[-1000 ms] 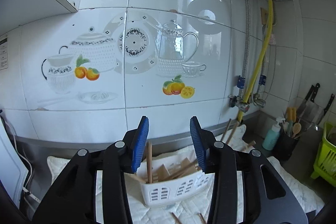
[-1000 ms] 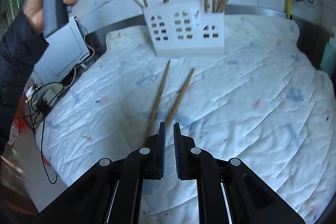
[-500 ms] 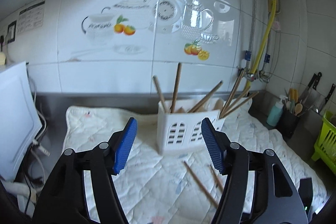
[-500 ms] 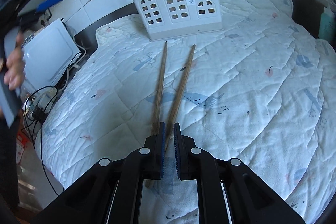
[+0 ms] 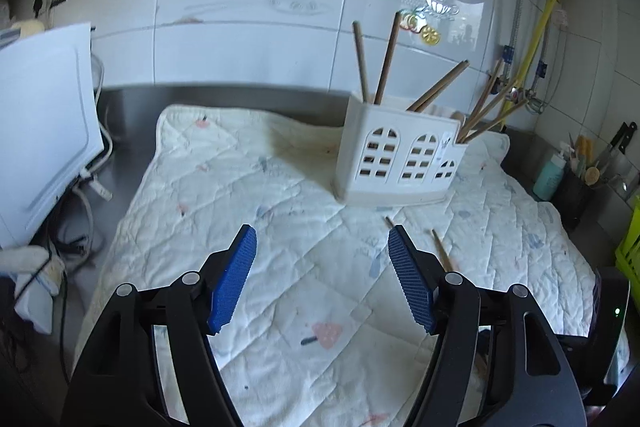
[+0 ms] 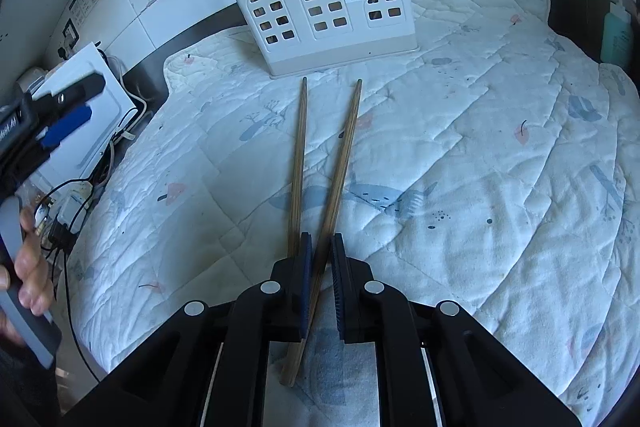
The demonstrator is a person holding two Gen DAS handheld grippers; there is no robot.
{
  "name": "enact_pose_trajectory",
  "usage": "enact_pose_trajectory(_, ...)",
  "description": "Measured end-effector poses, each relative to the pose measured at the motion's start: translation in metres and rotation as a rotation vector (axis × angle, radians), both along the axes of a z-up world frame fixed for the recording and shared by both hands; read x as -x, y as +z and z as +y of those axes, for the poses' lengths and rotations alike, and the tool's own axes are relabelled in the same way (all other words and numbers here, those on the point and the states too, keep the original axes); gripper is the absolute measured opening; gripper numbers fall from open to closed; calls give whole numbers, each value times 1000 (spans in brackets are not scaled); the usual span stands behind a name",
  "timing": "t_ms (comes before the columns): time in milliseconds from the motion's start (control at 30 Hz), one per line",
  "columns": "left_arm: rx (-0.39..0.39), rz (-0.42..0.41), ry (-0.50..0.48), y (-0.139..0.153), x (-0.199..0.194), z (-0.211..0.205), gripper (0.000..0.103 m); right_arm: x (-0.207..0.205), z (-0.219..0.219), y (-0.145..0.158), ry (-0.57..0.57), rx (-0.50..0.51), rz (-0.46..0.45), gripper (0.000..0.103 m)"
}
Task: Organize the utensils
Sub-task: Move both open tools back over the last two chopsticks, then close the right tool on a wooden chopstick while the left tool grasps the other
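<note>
Two loose chopsticks (image 6: 332,183) are lying on the quilted cloth (image 6: 480,167) in the centre of the right wrist frame, running from just short of the holder down toward the bottom edge, close together near you and spreading apart toward the holder. The right-hand stick is passing between the jaws of your right gripper (image 6: 319,259); the left-hand stick is lying just outside the left pad. The jaws are standing nearly together, but whether the pads are actually pressing the stick cannot be told from this angle.

The white utensil holder (image 6: 320,11), with arched window cut-outs, is standing upright on the cloth at the upper centre of that frame, and several chopsticks are leaning in its compartments. In the left wrist view the same holder (image 5: 396,159) is sitting right of centre, with the tips of the loose chopsticks (image 5: 440,251) showing just beyond the right pad.

Your left gripper (image 5: 322,267) is hanging over bare cloth (image 5: 240,195); its jaws are opening, set wide apart, with nothing between them.

Your left hand (image 6: 28,267) is gripping the handle at the lower left edge of the right wrist frame. A white appliance (image 5: 40,131) is standing at the left, off the cloth.
</note>
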State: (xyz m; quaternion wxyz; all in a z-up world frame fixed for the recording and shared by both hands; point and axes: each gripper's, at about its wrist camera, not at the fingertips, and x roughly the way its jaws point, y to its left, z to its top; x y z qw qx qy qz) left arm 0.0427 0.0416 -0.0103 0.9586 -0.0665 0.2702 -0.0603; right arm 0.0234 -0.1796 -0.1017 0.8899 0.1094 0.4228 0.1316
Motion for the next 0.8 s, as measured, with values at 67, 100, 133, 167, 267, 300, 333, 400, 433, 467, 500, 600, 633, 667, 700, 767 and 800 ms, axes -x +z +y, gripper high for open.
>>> enact_pose_trajectory(67,23,33,4,-9,1,1,68,-1,0,0,-8,2,-3,8)
enact_pose_trajectory(100,25,42,9,-13,2,1,68,-1,1,0,-11,9,-6,8)
enact_pose_trajectory(133,26,50,18,-16,3,0,68,-1,3,0,-10,21,-9,8)
enact_pose_trajectory(167,29,58,23,-19,4,0,68,-1,5,1,-5,44,-16,8)
enact_pose_trajectory(267,55,87,30,-29,7,-1,68,2,10,1,8,92,-36,8)
enact_pose_trajectory(300,59,94,28,-31,7,-2,68,3,11,2,13,101,-42,8)
enact_pose_trajectory(333,61,102,28,-34,8,-3,68,3,11,2,13,101,-46,8)
enact_pose_trajectory(400,72,118,22,-38,9,-6,68,5,9,2,14,102,-53,8)
enact_pose_trajectory(433,78,128,13,-41,9,-9,68,6,7,3,13,108,-59,8)
enact_pose_trajectory(467,83,138,3,-43,10,-13,68,8,6,4,12,115,-67,7)
enact_pose_trajectory(500,82,147,-11,-46,11,-18,68,10,4,4,12,122,-73,7)
enact_pose_trajectory(600,74,168,-44,-53,14,-34,68,17,-4,6,11,155,-88,7)
enact_pose_trajectory(633,80,177,-64,-56,15,-40,67,19,-8,7,9,158,-88,7)
enact_pose_trajectory(667,84,187,-75,-58,15,-47,67,21,-12,7,4,157,-89,7)
enact_pose_trajectory(700,89,195,-83,-60,16,-52,67,22,-16,7,-1,158,-91,7)
enact_pose_trajectory(767,106,218,-108,-66,16,-64,66,27,-24,8,-11,174,-97,7)
enact_pose_trajectory(800,111,229,-114,-68,16,-70,66,29,-27,8,-13,176,-100,7)
